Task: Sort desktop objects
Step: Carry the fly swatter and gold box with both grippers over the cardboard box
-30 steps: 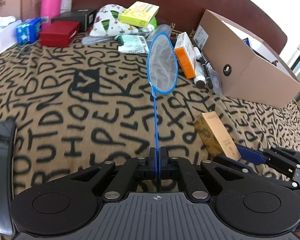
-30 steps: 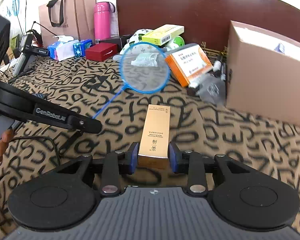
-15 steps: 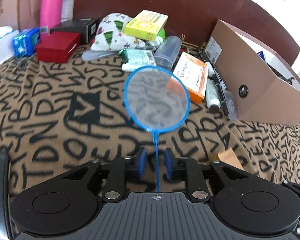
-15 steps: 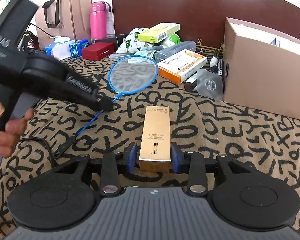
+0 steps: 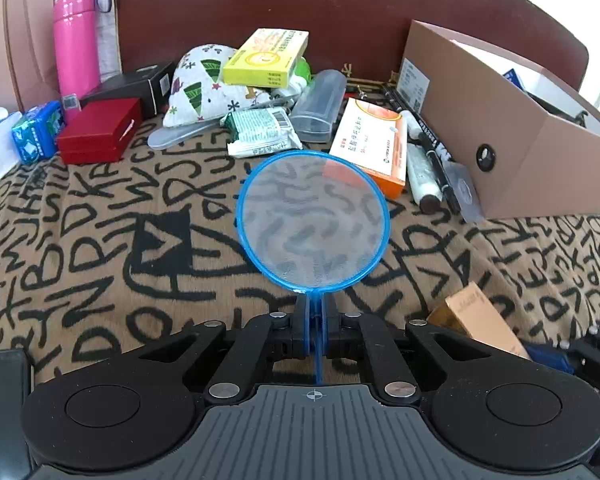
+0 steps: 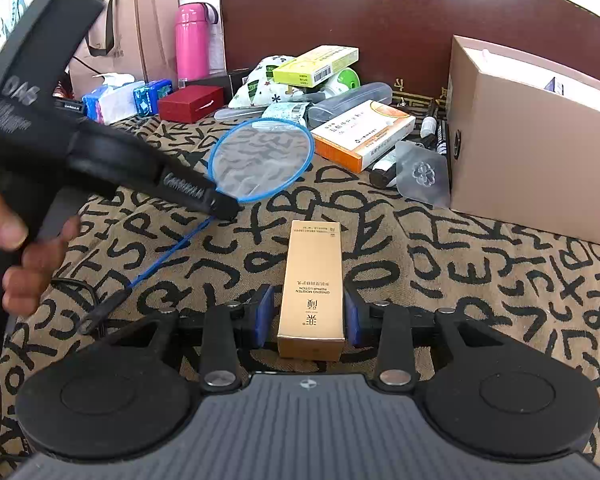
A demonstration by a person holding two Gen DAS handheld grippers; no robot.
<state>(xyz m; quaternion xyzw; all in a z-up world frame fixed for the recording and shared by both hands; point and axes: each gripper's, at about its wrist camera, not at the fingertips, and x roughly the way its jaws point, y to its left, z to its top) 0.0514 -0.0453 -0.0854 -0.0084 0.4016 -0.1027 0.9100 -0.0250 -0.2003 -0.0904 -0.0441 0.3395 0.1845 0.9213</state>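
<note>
My left gripper (image 5: 314,322) is shut on the thin handle of a small blue net racket (image 5: 313,221), close under its round hoop. In the right wrist view the racket (image 6: 262,159) lies low over the patterned cloth with the left gripper (image 6: 224,208) on its neck. A gold lotion box (image 6: 312,285) lies on the cloth between the blue pads (image 6: 262,314) of my right gripper (image 6: 306,318). The jaws stand a little apart from the box sides. The box also shows in the left wrist view (image 5: 480,320).
An open cardboard box (image 5: 500,128) stands at the right. Behind lie an orange medicine box (image 5: 370,146), markers (image 5: 432,148), a clear case (image 5: 318,106), a yellow box (image 5: 268,58), a red box (image 5: 100,130) and a pink bottle (image 5: 76,40).
My left gripper let go of the racket handle, slid forward along it and shut again just under the hoop. The racket dropped flat. My right gripper opened slightly around the gold box.
</note>
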